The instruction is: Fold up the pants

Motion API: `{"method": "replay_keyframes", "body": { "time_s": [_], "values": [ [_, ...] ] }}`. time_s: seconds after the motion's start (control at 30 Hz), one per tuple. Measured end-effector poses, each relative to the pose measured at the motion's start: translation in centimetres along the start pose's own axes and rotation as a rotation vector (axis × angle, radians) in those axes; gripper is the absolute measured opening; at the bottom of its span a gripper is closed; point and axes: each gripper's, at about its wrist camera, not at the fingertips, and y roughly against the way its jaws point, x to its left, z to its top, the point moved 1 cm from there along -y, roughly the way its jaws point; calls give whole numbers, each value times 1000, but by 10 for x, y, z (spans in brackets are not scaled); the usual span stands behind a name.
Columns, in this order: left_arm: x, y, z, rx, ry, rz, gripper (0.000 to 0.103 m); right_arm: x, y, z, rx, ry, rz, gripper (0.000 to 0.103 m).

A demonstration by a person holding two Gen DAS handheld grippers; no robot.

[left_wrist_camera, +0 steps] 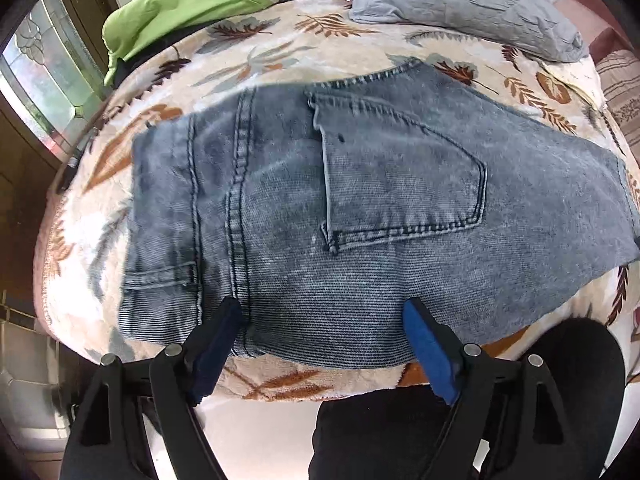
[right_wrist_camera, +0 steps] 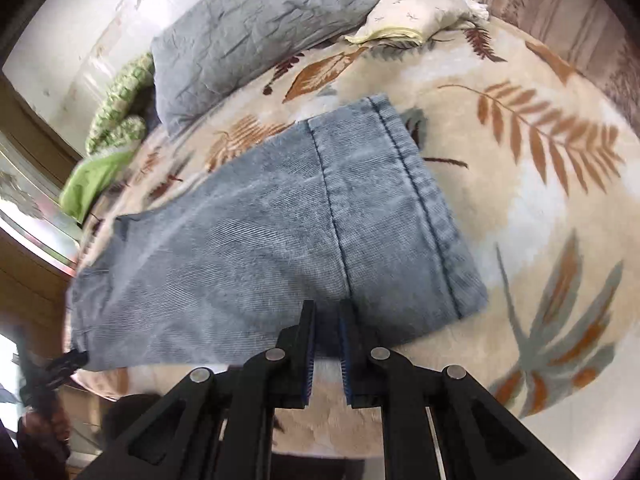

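Left wrist view looks down on the jeans [left_wrist_camera: 360, 208], which lie flat across the leaf-print blanket [left_wrist_camera: 280, 40] covering the bed, waistband toward the bed's left edge, back pocket [left_wrist_camera: 400, 176] facing up. The left gripper [left_wrist_camera: 324, 320] hangs over the near edge of the denim with its fingers spread wide; nothing is pinched between the blue pads [left_wrist_camera: 424, 344]. A grey pillow [left_wrist_camera: 460, 4] and a green cloth [left_wrist_camera: 172, 12] sit along the bed's far edge. Right wrist view shows the leg end of the jeans, hem [right_wrist_camera: 420, 200] stitched in dark thread, lying on the same blanket. The right gripper [right_wrist_camera: 326, 320] has its fingers drawn close together over the near edge of the denim; whether they pinch fabric I cannot tell.
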Motion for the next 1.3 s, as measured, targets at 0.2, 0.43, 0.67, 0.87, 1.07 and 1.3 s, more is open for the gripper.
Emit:
{"method": "replay_keyframes", "body": {
  "time_s": [0.2, 0.43, 0.67, 0.87, 1.07, 1.3],
  "values": [
    [-36, 29, 23, -100, -33, -19, 84, 20, 8, 39, -103, 15, 33, 13],
    [-111, -1, 45, -57, -132, -88, 84, 32, -39, 87, -109, -67, 21, 13],
    [-156, -30, 52, 11, -214, 6, 91, 11, -84, 104, -12, -127, 43, 13],
    [-161, -15, 59, 35, -179, -20, 93, -21, -39, 89, -98, -205, 162, 14],
    [-220, 6, 67, -46, -263, -111, 93, -71, 13, 52, -134, -343, 262, 26],
    [-292, 0, 74, -50, -360, -127, 93, -70, 34, 23, -157, -312, 270, 62]
  ]
}}
